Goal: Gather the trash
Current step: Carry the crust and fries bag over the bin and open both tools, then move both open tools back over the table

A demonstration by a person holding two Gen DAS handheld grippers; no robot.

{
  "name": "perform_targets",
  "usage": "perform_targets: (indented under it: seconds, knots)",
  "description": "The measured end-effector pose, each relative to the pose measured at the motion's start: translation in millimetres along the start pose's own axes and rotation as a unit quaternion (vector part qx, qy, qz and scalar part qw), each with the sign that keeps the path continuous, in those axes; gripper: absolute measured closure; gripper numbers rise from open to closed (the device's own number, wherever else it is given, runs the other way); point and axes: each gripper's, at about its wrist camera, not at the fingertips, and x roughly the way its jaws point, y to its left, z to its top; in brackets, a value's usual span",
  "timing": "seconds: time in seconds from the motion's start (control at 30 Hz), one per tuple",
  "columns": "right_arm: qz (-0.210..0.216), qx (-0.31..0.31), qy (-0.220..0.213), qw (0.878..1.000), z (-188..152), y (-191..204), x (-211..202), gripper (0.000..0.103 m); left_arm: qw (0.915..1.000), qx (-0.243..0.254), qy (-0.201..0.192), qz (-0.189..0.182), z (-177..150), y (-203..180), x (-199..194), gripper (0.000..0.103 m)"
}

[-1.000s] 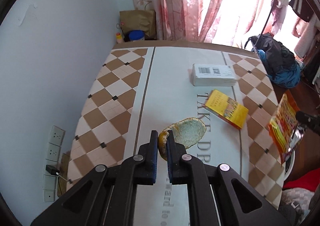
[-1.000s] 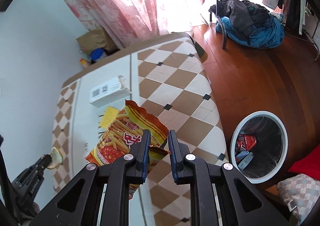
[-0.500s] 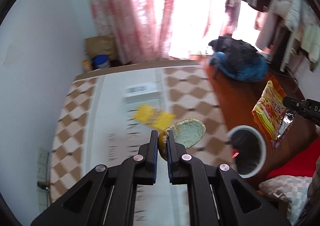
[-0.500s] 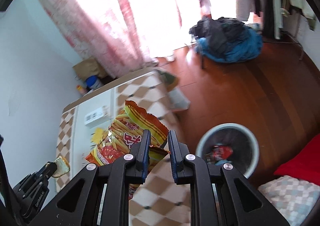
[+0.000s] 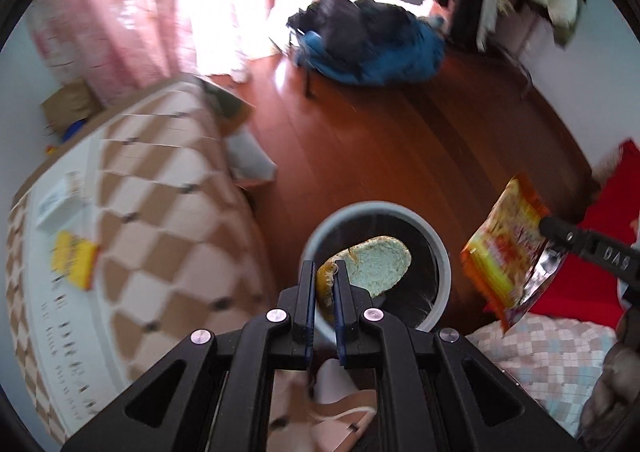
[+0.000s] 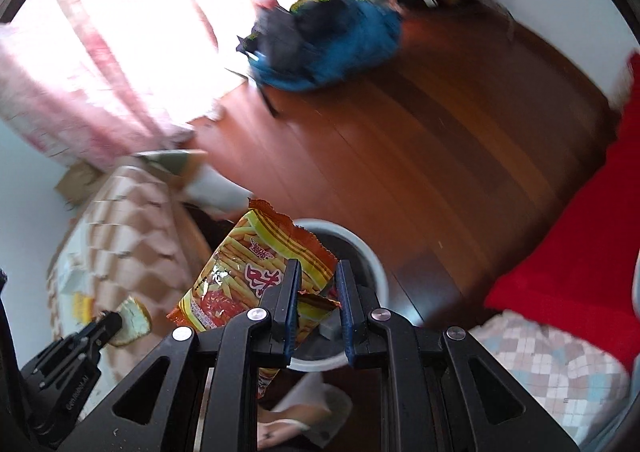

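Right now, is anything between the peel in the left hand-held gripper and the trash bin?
Nothing visible. The left hand-held gripper holds the yellow-and-white fruit peel above the open mouth of the round grey trash bin. The orange snack bag hangs off to the side of the bin.

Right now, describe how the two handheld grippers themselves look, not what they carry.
Both are matte black plastic frames with triangular cut-outs and silver pivot screws. The left gripper has two thin flat fingers with blue pads. The right gripper is built the same; its fingers are blue-edged too. White lettering marks each one's side, seen from the other's camera. No cables or sleeves show.
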Motion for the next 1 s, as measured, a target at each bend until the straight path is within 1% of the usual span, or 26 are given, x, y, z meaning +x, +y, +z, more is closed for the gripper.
perform_targets:
  seconds: [0.03, 0.17, 0.3, 0.37, 0.43, 0.6, 0.63, 0.67, 0.7, 0.73, 0.77, 0.8, 0.87, 0.9, 0.93, 1.0]
  knots:
    - [-0.002, 0.013, 0.010, 1.000, -0.7, -12.0, 13.9, 0.084, 0.9999, 0.009, 0.012, 0.001, 3.1, -9.8, 17.1, 0.098]
    - [-0.009, 0.061, 0.054, 0.997, -8.9, -54.9, 72.7, 0.084, 0.9989, 0.026, 0.040, 0.005, 8.6, -28.9, 61.2, 0.097]
    - [-0.010, 0.094, 0.081, 0.992, -20.4, -81.0, 115.7, 0.084, 0.9972, 0.038, 0.064, 0.010, 10.5, -39.8, 96.4, 0.097]
    - [-0.006, 0.105, 0.090, 0.990, -23.7, -89.5, 132.7, 0.084, 0.9964, 0.038, 0.075, 0.006, 10.5, -44.5, 112.4, 0.097]
    - [-0.006, 0.113, 0.095, 0.989, -25.3, -94.4, 148.4, 0.084, 0.9954, 0.037, 0.088, -0.006, 11.3, -46.6, 126.2, 0.095]
    - [-0.002, 0.117, 0.108, 0.987, -27.3, -87.8, 173.0, 0.084, 0.9919, 0.008, 0.124, -0.028, 13.5, -40.3, 151.0, 0.092]
    - [0.001, 0.117, 0.113, 0.987, -27.6, -87.8, 176.3, 0.081, 0.9913, 0.003, 0.128, -0.030, 13.4, -38.9, 154.3, 0.088]
    - [0.006, 0.117, 0.118, 0.986, -28.2, -85.8, 178.4, 0.078, 0.9911, 0.001, 0.130, -0.030, 13.7, -37.2, 156.0, 0.082]
    - [0.011, 0.117, 0.124, 0.985, -29.9, -84.0, 181.1, 0.065, 0.9910, 0.000, 0.131, -0.028, 13.6, -36.3, 156.3, 0.059]
    - [0.015, 0.115, 0.128, 0.985, -32.1, -82.9, 182.7, 0.048, 0.9910, -0.002, 0.131, -0.027, 13.7, -35.1, 155.9, 0.043]
    - [0.018, 0.115, 0.129, 0.985, -32.2, -82.4, 183.1, 0.041, 0.9912, -0.006, 0.130, -0.027, 13.7, -32.3, 154.1, 0.018]
    - [0.023, 0.114, 0.131, 0.985, -34.3, -81.0, 183.0, 0.033, 0.9915, -0.009, 0.127, -0.026, 13.1, -31.1, 151.8, 0.017]
    - [0.023, 0.102, 0.132, 0.986, -37.4, -77.1, 180.2, 0.032, 0.9915, -0.011, 0.128, -0.021, 12.0, -27.9, 147.2, 0.016]
    - [0.022, 0.094, 0.132, 0.987, -38.3, -74.7, 178.2, 0.026, 0.9914, -0.011, 0.129, -0.019, 11.8, -26.1, 145.9, 0.015]
    - [0.020, 0.082, 0.132, 0.988, -39.6, -71.0, 176.2, 0.013, 0.9913, -0.012, 0.130, -0.016, 10.6, -24.9, 143.3, 0.010]
    - [0.012, 0.047, 0.133, 0.990, -46.1, -60.2, 169.4, 0.000, 0.9918, -0.010, 0.127, -0.008, 9.7, -21.5, 139.4, 0.006]
